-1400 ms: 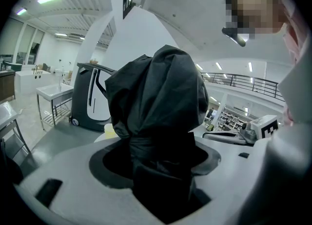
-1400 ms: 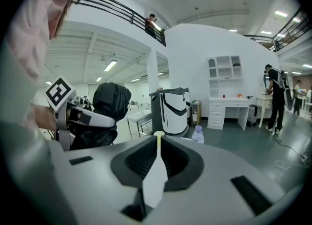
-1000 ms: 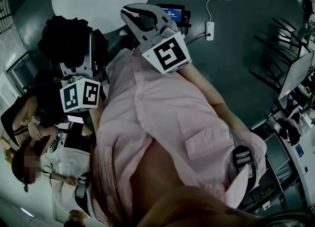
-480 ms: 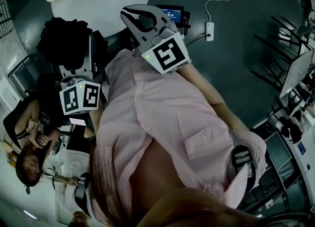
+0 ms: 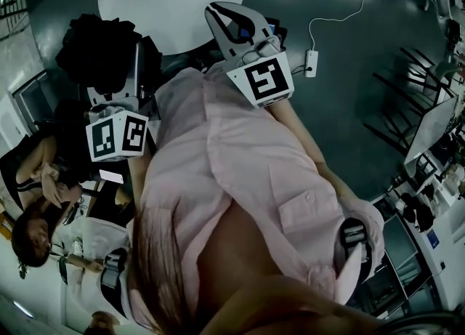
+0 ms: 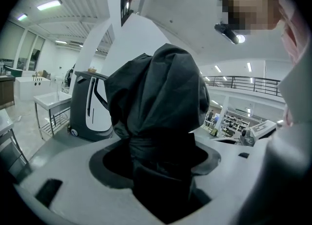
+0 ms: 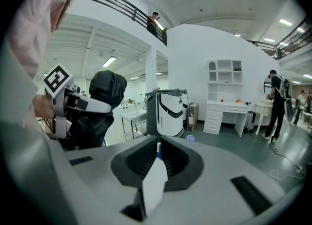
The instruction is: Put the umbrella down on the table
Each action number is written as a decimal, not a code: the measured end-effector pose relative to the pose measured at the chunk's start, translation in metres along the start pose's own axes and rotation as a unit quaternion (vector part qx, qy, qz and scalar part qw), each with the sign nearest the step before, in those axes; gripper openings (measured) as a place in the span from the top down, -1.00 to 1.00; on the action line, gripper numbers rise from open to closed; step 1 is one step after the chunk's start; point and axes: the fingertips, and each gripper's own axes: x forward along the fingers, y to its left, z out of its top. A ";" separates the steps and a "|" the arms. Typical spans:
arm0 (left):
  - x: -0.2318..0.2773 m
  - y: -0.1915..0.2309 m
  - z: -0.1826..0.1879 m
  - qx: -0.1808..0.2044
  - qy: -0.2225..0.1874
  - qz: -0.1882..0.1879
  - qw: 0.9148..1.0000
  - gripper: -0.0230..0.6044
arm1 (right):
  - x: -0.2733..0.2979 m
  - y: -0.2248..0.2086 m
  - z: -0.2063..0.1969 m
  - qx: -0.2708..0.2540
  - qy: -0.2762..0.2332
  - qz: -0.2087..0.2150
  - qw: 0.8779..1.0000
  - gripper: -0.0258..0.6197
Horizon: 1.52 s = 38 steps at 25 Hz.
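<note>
The left gripper [image 6: 161,170] has its jaws clamped tight round the neck of the folded black umbrella [image 6: 156,97]. The bunched fabric stands straight out beyond the jaws, so its long axis runs along the gripper's own line, tilted up toward the ceiling. From the head view, the umbrella is held in the air at the person's left side, just short of the round white table [image 5: 182,14], which lies ahead and a little to the right of it. The right gripper [image 7: 157,154] is raised nearer the table edge with its jaws drawn together on nothing. The left one, I'd judge, must carry the umbrella forward and rightward over the tabletop, then tip it level before letting go.
</note>
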 end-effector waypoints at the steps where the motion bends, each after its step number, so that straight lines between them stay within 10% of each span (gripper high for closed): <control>1: 0.001 0.002 0.000 -0.003 -0.001 0.003 1.000 -0.07 | 0.001 -0.001 0.000 -0.001 -0.001 0.000 1.000 0.79; 31: -0.005 0.051 0.019 -0.014 0.000 0.022 1.000 -0.07 | 0.028 0.016 0.021 0.000 -0.005 -0.010 1.000 0.79; 38: 0.017 0.070 -0.002 0.075 0.083 0.010 0.994 -0.07 | 0.029 0.012 0.017 0.002 0.002 -0.020 1.000 0.79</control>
